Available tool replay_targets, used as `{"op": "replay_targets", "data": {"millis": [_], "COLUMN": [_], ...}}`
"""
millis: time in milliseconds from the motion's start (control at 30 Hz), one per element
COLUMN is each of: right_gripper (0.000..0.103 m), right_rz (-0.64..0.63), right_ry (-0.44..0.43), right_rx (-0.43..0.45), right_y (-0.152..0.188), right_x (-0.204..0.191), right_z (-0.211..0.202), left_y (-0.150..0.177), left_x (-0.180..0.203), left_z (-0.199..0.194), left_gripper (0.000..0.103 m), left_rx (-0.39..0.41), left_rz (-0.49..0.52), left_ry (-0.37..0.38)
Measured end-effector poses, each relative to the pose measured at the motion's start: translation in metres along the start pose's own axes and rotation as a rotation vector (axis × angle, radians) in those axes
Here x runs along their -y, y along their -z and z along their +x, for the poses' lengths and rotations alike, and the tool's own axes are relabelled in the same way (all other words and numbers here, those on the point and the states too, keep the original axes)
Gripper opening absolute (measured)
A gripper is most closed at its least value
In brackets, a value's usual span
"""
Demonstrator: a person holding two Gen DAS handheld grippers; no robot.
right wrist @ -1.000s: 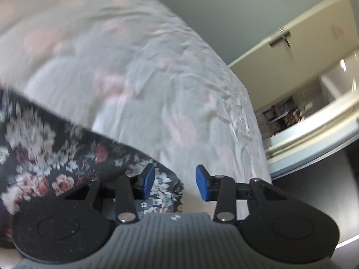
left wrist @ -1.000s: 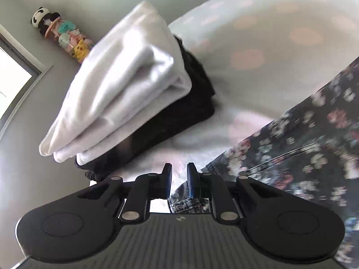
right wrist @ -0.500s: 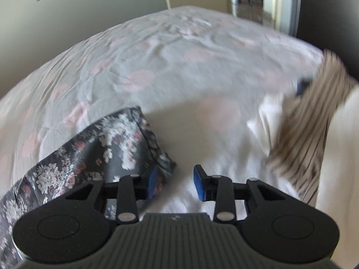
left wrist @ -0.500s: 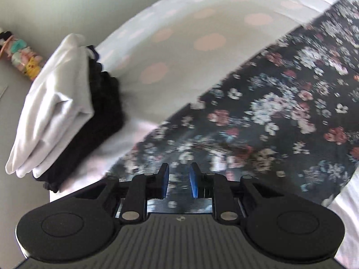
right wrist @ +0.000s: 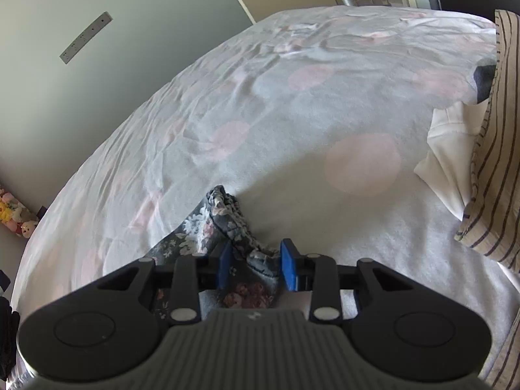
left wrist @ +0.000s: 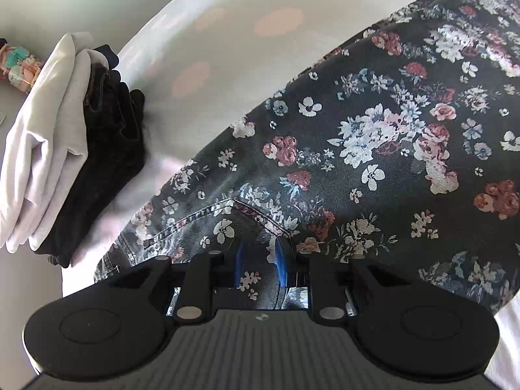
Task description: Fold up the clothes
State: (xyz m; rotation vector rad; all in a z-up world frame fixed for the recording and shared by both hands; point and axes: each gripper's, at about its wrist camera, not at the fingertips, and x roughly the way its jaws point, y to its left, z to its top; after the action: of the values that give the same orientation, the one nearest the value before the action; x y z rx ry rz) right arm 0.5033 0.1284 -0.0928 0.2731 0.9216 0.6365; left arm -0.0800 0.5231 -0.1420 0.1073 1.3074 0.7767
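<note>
Dark floral jeans (left wrist: 373,136) lie spread on the bed. My left gripper (left wrist: 258,261) sits over their waistband end, its jaws slightly apart with the fabric between them. In the right wrist view a bunched corner of the floral jeans (right wrist: 234,224) lies between the fingers of my right gripper (right wrist: 255,265), whose jaws stand apart around it without pinching.
A folded pile, white garment (left wrist: 42,136) on black garment (left wrist: 107,149), lies at the bed's left edge. Small plush toys (left wrist: 18,65) stand beyond it. A striped cloth (right wrist: 494,149) over a white garment (right wrist: 448,159) lies at the right. The dotted bedsheet (right wrist: 292,97) stretches ahead.
My left gripper swung from the folded pile over onto the jeans and came lower. My right gripper turned across the bed and now has the jeans' corner between its fingers.
</note>
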Motion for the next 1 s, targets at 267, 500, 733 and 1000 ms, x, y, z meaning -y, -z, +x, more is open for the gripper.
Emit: {"op": "replay_targets", "data": {"millis": [267, 500, 733, 1000], "right_gripper": [0.011, 0.01, 0.042, 0.054], "right_rz": [-0.124, -0.094, -0.064, 0.026], "right_ry": [-0.074, -0.038, -0.011, -0.024], "right_rx": [0.141, 0.097, 0.051, 0.036], "right_y": [-0.003, -0.008, 0.012, 0.028], "right_x": [-0.025, -0.022, 0.004, 0.019], "right_z": [-0.023, -0.013, 0.002, 0.008], "left_y": [-0.001, 0.0, 0.0, -0.001], "left_x": [0.006, 0.01, 0.011, 0.014], "left_z": [0.004, 0.005, 0.006, 0.009], "left_gripper": [0.024, 0.024, 0.024, 0.024], "left_rx": [-0.009, -0.002, -0.003, -0.003], "left_rz": [0.027, 0.031, 0.034, 0.036], "left_ry": [-0.026, -0.045, -0.048, -0.058]}}
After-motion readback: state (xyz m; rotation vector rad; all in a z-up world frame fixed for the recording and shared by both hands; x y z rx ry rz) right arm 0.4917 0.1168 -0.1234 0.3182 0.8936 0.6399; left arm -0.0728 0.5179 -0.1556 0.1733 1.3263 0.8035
